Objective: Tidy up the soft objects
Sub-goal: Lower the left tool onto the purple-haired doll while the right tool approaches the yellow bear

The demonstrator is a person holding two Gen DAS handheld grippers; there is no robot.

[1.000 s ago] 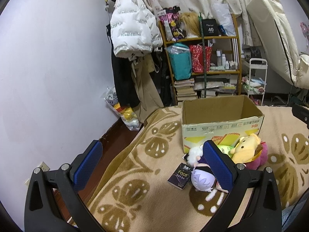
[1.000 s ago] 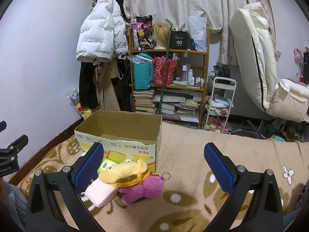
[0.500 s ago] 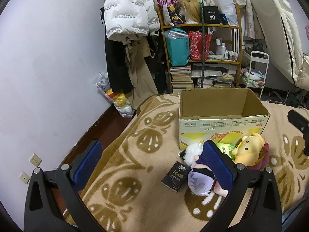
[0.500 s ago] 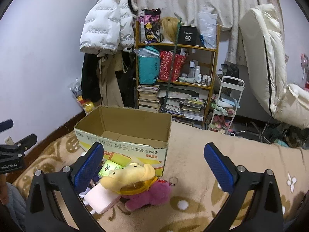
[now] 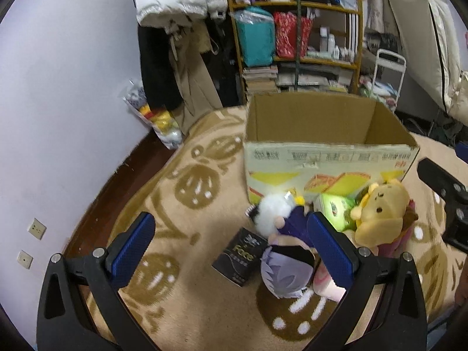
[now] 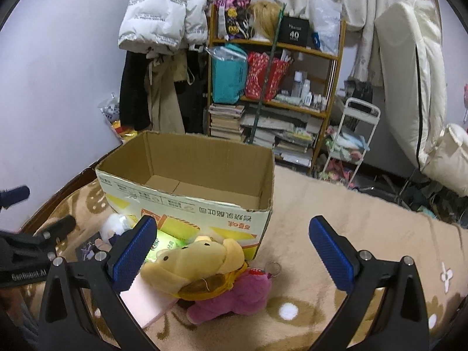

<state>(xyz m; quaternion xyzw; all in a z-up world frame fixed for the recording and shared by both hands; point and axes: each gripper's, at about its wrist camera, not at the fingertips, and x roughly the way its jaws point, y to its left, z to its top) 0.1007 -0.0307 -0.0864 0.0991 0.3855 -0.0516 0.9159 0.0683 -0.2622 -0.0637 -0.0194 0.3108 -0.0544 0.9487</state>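
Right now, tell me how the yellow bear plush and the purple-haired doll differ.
The yellow bear plush is bulkier and lies on a magenta plush; the purple-haired doll is smaller and lies directly on the blanket, beside a black packet. Both sit outside the cardboard box, ungripped.

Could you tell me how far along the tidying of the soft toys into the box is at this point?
Nothing looks done: the cardboard box shows a bare floor. Nothing is in hand; the left gripper and right gripper are both open above the pile. Left to move: the yellow bear plush, pink plush, purple-haired doll and white-haired doll, all on the blanket.
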